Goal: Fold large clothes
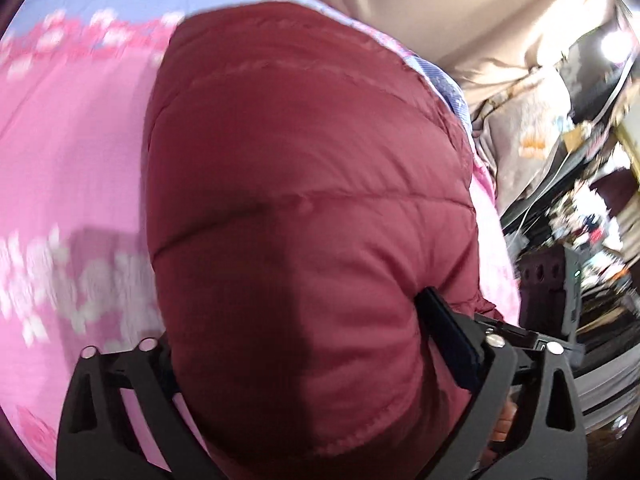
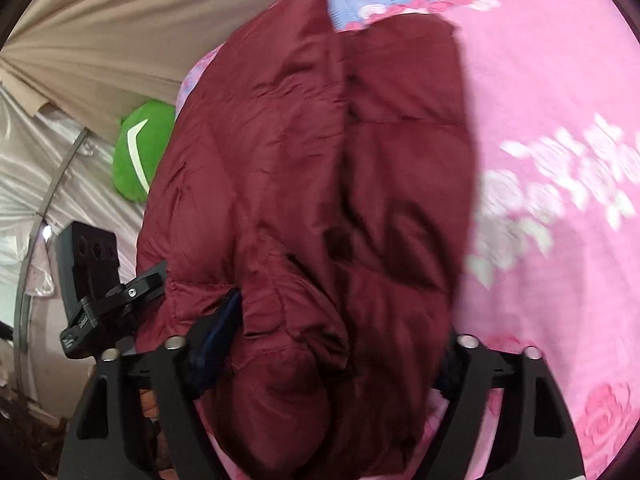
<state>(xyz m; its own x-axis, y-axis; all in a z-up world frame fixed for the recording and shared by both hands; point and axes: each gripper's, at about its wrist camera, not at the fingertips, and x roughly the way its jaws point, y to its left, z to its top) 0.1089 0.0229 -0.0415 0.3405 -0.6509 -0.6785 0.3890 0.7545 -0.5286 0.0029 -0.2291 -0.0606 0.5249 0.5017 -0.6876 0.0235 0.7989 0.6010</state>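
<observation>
between the fingers of your left gripper (image 1: 304, 380) and right gripper (image 2: 332, 364), both clenched on the maroon puffer jacket (image 1: 312, 184), padding bulges; the jacket hangs toward 12 o'clock over the pink floral bedspread (image 1: 80, 160). keep both grips level while lowering.

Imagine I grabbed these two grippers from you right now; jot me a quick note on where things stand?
Left gripper: jaws spread wide around a thick bunch of the maroon puffer jacket; firmness of the grip unclear.
Right gripper: same, jacket bulk fills its wide jaws.
The jacket hangs bunched over the pink floral bedspread, with a green cushion near the bed edge.
Done: jacket picked up.
Left: probably lay it flat, fold sleeves in, fold the body.
</observation>
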